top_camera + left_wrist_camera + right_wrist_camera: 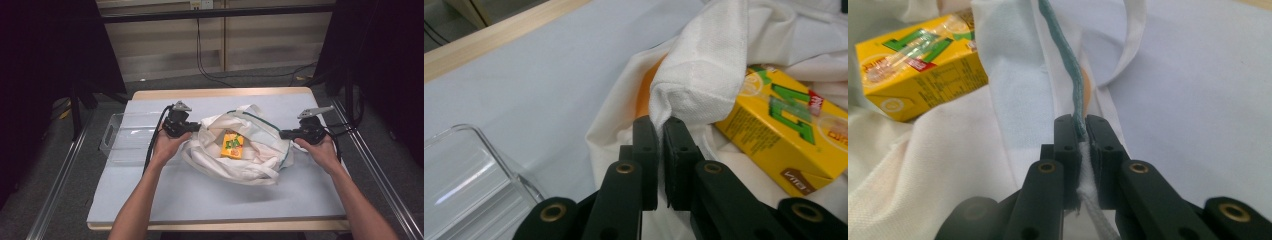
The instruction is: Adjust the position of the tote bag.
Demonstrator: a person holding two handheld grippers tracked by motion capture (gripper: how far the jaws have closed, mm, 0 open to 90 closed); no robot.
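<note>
A white cloth bag (250, 160) with a green-trimmed rim lies open in the middle of the table. Inside it rests a yellow drink carton (232, 146), also visible in the left gripper view (791, 135) and the right gripper view (918, 65). My left gripper (196, 127) is at the bag's left edge, its jaws shut on a fold of the white cloth (701, 75). My right gripper (283, 134) is at the bag's right edge, shut on the green-trimmed rim (1068, 65). Something orange shows through the cloth behind the left fold.
A clear plastic bin (127, 137) stands on the table left of the bag, close to my left hand; its corner (469, 185) shows in the left gripper view. The table's wooden far edge (220, 93) runs behind the bag. Metal rails flank both sides.
</note>
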